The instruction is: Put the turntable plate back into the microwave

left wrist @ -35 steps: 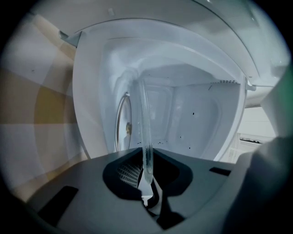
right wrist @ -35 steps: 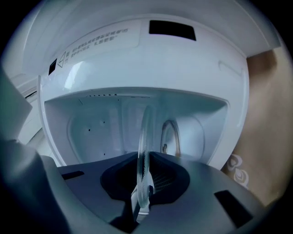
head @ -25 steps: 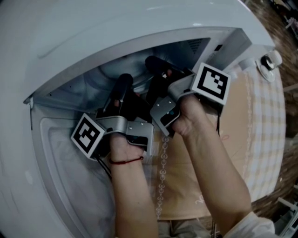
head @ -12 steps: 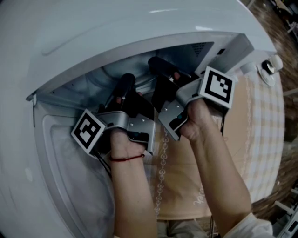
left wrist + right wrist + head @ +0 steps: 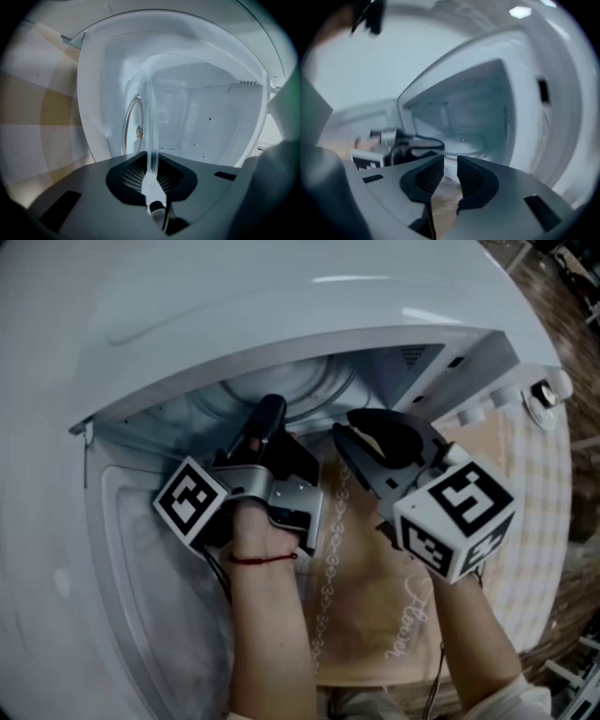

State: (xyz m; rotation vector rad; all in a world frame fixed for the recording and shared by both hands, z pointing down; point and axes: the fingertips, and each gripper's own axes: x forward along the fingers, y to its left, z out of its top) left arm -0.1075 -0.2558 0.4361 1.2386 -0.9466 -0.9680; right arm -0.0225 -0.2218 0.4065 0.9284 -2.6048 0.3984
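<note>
A clear, round glass turntable plate sits about level inside the open cavity of a white microwave, near the front opening. The plate's near rim runs edge-on between the ribbed pads of the left hand-held gripper, which pinch it. Whether the plate rests on the cavity floor cannot be told. The microwave's door stands wide open at the left. The pale inner walls carry a few dark specks.
</note>
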